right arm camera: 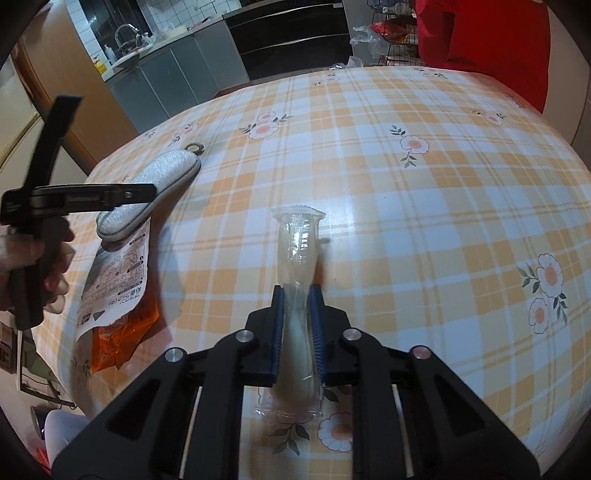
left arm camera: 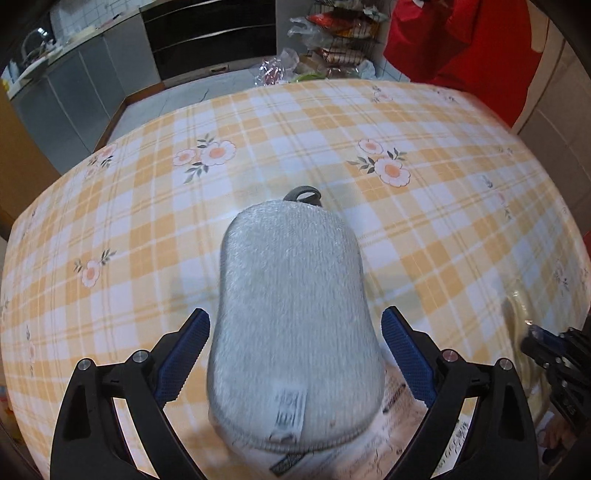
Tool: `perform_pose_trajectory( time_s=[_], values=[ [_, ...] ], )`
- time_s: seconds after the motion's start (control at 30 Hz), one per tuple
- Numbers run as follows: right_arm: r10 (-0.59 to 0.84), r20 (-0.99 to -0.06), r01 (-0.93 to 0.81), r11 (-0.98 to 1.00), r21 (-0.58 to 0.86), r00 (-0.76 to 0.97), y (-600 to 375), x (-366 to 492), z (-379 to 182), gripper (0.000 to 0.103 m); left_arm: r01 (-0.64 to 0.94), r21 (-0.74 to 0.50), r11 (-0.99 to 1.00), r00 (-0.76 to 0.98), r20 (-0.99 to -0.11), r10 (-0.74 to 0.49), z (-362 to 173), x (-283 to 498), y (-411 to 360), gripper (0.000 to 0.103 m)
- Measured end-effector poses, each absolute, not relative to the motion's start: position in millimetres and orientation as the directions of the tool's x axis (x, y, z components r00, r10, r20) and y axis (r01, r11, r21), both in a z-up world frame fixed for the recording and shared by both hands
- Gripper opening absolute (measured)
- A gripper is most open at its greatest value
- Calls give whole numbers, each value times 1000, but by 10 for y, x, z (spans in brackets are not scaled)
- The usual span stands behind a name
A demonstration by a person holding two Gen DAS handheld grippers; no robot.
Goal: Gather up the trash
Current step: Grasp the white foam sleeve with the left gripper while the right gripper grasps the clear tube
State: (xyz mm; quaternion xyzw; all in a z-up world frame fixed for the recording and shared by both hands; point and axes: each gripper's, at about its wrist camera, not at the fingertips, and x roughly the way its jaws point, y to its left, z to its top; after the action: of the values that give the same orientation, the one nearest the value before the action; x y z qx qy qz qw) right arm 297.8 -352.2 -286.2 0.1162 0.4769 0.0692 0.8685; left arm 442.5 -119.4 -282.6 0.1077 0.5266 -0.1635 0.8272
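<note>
A grey fuzzy sponge pad [left arm camera: 291,258] with a loop at its far end lies on the checked tablecloth [left arm camera: 424,236], partly on top of a printed snack wrapper [left arm camera: 373,454]. My left gripper [left arm camera: 295,321] is open and straddles the pad, with a small gap at each blue pad. In the right wrist view my right gripper [right arm camera: 297,295] is shut on a clear crumpled plastic wrapper [right arm camera: 299,240], which is pinched at its middle and lies along the cloth. The left gripper [right arm camera: 147,192], the sponge pad [right arm camera: 159,177] and the white-and-orange snack wrapper [right arm camera: 118,291] show at the left.
The table's near-left edge [right arm camera: 85,369] drops off close to the snack wrapper. Beyond the far edge stand grey kitchen cabinets [left arm camera: 74,92], a black oven front [left arm camera: 210,33] and a wire rack with bagged goods [left arm camera: 340,33]. Red fabric [left arm camera: 465,40] hangs at the far right.
</note>
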Motion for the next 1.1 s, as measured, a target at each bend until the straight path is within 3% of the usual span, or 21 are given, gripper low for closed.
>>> perform_pose_trajectory(
  time_s=[0.17,0.37,0.7,1.1],
  values=[
    [242,-808,-6,959,283,537,-3550,2958,-2852,17,406,83,910,392,-915,-92,-2930,4460,-1288,88],
    [248,-791,-8,956,293,559,-3567,2898,-2727,17,406,73,911,498,-853,-154,-2531,4291,-1154,87],
    [280,-748,-68,951,301,601,-3362,2687,-2310,17,375,-2,927,597,-765,-243,-1800,3653,-770,87],
    [353,-697,-165,932,324,624,-3037,2165,-1861,17,282,-158,946,671,-673,-312,-1446,2330,-164,87]
  ],
)
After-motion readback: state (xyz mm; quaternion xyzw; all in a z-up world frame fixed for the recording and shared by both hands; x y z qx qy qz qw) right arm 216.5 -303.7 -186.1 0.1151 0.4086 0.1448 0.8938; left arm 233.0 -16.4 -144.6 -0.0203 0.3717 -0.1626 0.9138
